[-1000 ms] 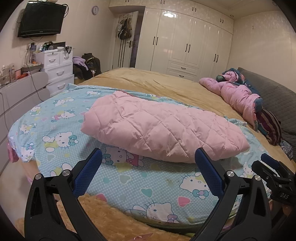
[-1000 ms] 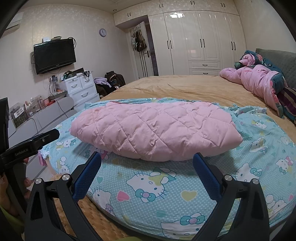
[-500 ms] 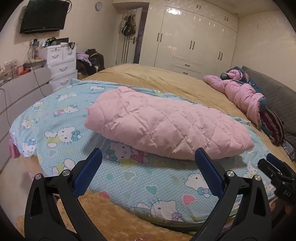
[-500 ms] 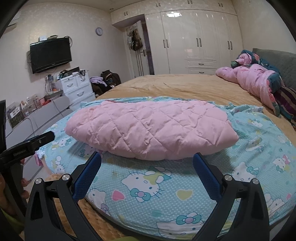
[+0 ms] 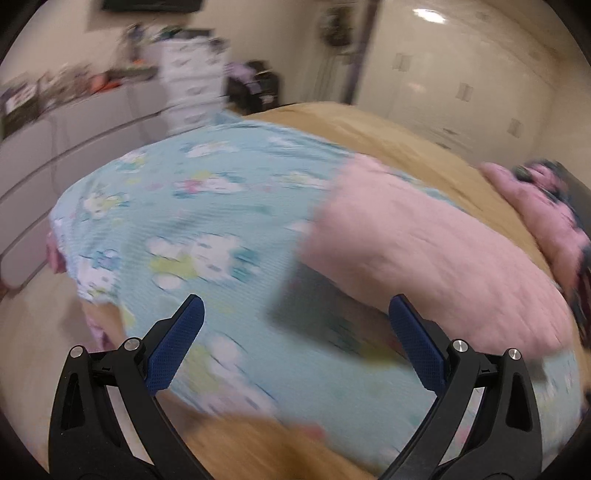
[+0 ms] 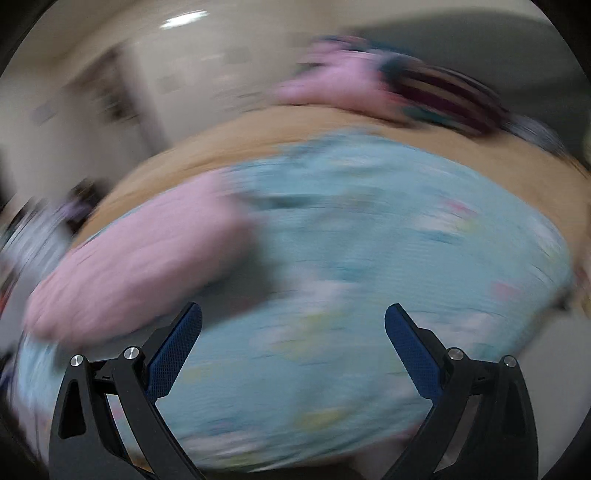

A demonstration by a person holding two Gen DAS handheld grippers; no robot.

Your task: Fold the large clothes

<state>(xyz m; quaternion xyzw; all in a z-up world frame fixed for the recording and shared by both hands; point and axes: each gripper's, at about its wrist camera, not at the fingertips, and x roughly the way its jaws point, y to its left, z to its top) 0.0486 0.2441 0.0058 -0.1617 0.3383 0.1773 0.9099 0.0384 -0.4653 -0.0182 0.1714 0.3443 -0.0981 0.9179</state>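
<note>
Both tongs, left (image 5: 293, 325) and right (image 6: 293, 332), gape wide and empty; I judge the pink quilted jacket (image 5: 436, 254) ahead-right of the left tongs soft, puffy, light, best pinched at its near hem.

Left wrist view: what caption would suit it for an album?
Open left gripper above a blue cartoon blanket, pink quilted jacket at right, all motion-blurred.

Both wrist views were smeared by motion blur, so the quilting on the folded pink jacket (image 5: 436, 258) (image 6: 140, 258) and the cartoon prints on the blue sheet (image 5: 207, 229) (image 6: 388, 236) could not be made out. At 10 o'clock in the left view, the items on the white drawers (image 5: 192, 81) were unreadable, and the television (image 5: 151, 4) at 11 o'clock was cut off by the top edge.
</note>
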